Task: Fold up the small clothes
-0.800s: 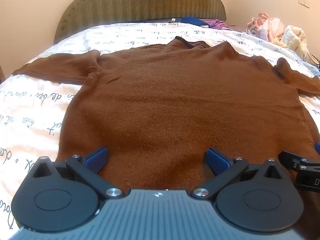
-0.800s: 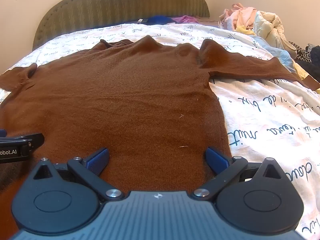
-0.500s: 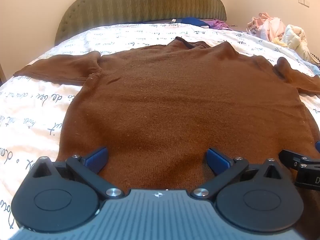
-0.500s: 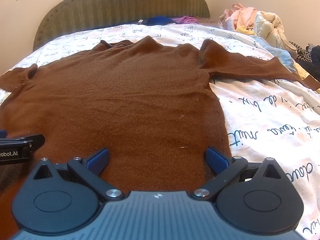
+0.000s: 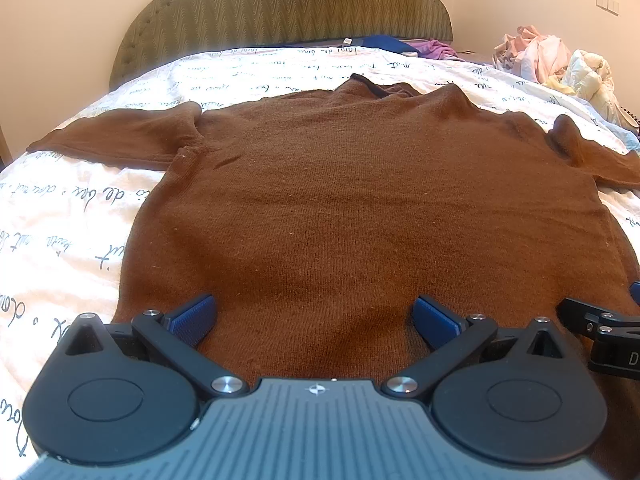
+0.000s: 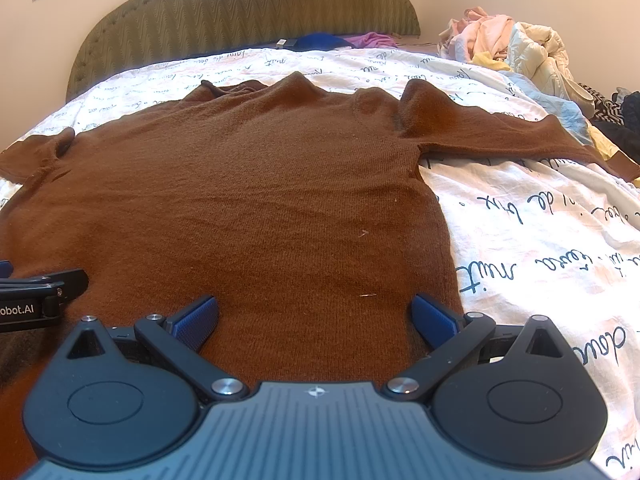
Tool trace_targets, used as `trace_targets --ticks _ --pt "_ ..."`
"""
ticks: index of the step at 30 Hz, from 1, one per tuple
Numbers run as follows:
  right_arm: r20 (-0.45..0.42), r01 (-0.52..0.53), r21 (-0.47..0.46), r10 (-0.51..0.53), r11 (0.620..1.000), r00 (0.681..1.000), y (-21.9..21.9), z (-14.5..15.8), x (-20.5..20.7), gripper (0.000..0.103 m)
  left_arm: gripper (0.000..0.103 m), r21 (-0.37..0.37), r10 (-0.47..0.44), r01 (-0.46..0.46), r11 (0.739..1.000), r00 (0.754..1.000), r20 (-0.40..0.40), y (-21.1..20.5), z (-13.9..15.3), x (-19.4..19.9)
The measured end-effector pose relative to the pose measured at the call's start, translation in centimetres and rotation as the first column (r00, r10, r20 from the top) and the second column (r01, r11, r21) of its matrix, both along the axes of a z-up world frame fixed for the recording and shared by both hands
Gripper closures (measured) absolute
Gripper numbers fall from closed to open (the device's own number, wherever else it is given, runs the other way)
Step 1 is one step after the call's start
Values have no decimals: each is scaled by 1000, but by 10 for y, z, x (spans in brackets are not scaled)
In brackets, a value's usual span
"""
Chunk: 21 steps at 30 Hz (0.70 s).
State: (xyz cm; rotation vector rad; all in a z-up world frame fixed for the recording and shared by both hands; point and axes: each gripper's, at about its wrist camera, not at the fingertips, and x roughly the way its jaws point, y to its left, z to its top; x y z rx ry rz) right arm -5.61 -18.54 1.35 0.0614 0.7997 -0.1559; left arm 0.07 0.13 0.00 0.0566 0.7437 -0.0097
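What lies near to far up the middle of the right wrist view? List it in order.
right claw → brown sweater → white bedsheet with script lettering → blue garment → green headboard

Brown sweater [image 6: 256,200] flat on bed [image 6: 540,248], right tongs [image 6: 315,316] spread

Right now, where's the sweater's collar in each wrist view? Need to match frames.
Left wrist: collar of the brown sweater, top centre, slightly right of the midline.
Right wrist: collar, upper left of centre.
Shared landmark: green headboard, behind the collar in both views.
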Motion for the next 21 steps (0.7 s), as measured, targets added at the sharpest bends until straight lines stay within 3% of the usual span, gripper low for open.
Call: trace_targets --ticks 21 --pt "2 2 -4 -2 1000 1000 2 0 1 0 0 -1 0 0 1000 1000 4 -1 1 -2"
